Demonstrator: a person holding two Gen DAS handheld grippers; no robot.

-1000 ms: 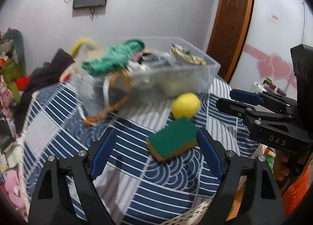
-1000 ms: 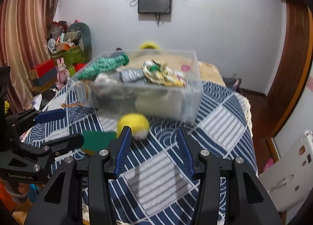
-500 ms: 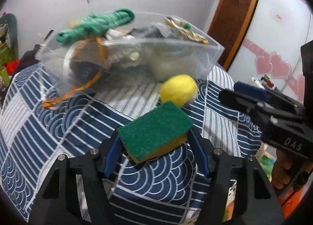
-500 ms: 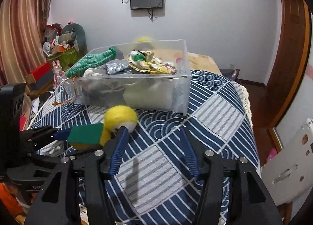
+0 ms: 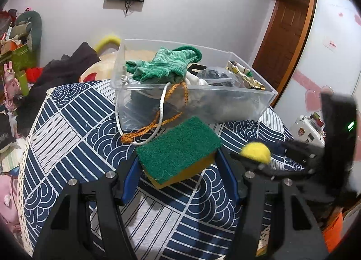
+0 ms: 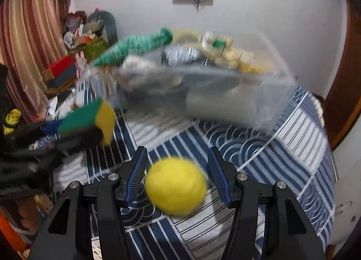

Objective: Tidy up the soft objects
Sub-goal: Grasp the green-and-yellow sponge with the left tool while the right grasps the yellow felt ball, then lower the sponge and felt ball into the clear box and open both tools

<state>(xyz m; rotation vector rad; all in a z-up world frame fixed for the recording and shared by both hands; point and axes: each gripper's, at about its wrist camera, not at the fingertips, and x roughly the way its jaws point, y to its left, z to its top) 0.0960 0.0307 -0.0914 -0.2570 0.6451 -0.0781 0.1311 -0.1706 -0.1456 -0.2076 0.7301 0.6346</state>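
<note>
Left hand-held gripper point(image 5: 178, 167) pinched the green-and-yellow scouring sponge point(image 5: 178, 151) above the patterned worktop point(image 5: 67, 138); right hand-held gripper point(image 6: 177, 169), spread, straddled the yellow felt ball point(image 6: 176, 188): close gently, centred, then lift toward the clear plastic bin point(image 5: 225, 92).

The far side of the bench point(image 5: 74, 124) was blocked by a clear bin point(image 5: 225, 99), filled to its rim with a green knit item point(image 5: 167, 65) and other soft goods. Cords point(image 5: 158, 122) trailed from the bin onto the cloth directly ahead of the left hand-held gripper point(image 5: 178, 169). Open patterned cloth was left on that gripper's left side. Its right side was obstructed by the right hand-held gripper point(image 6: 177, 174), positioned close beside it.
</note>
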